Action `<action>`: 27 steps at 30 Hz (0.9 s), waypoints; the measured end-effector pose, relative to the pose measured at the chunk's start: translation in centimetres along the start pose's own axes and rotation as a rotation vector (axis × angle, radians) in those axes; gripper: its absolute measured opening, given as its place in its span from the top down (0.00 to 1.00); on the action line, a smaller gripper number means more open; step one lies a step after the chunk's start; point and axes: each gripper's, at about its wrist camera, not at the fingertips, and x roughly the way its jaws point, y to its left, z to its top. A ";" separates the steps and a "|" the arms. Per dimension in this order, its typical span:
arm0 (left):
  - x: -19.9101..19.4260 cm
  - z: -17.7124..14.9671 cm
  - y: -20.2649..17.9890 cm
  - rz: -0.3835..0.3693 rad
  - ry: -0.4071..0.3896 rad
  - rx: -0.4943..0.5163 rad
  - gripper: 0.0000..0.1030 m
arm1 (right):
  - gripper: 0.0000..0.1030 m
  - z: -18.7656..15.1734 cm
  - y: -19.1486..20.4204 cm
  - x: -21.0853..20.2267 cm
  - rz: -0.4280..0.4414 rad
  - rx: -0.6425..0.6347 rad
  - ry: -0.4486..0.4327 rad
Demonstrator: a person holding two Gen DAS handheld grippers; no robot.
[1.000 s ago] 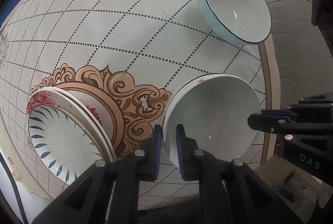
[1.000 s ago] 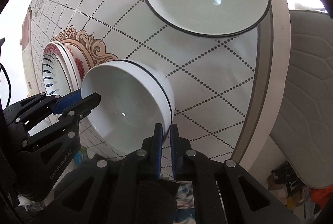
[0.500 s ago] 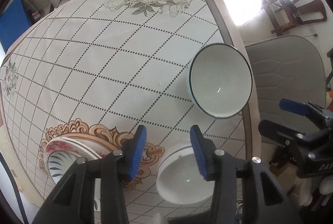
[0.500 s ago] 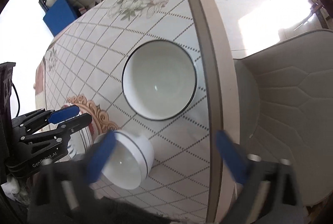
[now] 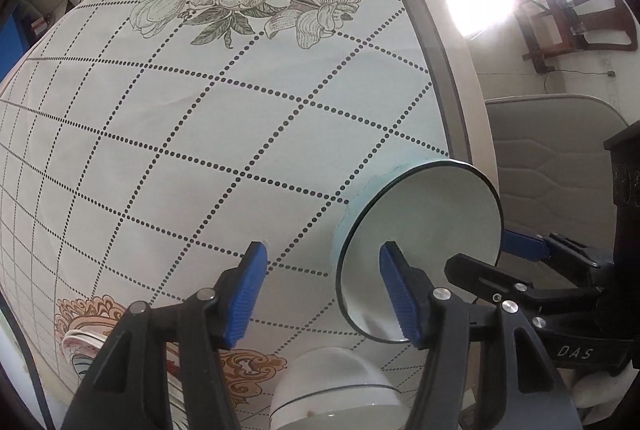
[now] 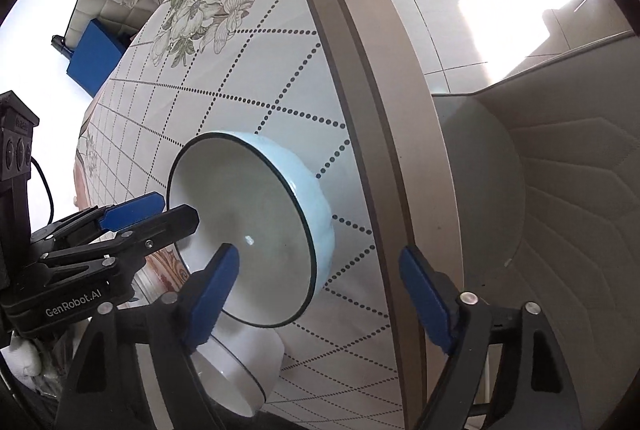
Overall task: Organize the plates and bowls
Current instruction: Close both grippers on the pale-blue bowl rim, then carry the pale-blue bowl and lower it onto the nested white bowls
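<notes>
Spreading wide, the left gripper [image 5: 322,288] and right gripper [image 6: 318,288] both hold nothing, their 2 ribbed blue pads apart. Nearest sits a glossy white bowl [image 5: 336,390] with a thin dark line. Beyond it, the round pale-blue bowl [image 6: 256,230], dark-rimmed, rests near the table [image 5: 460,102] edge on a dotted-grid cloth [image 5: 224,134].

"DAS" is printed on the right tongs [image 5: 516,258]; "GenRobot.AI" on the left tongs [image 6: 156,208].
</notes>
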 end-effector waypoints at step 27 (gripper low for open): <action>-4.8 -3.0 0.1 0.008 -0.070 0.069 0.95 | 0.87 -1.0 3.3 -2.9 0.025 -0.008 -0.009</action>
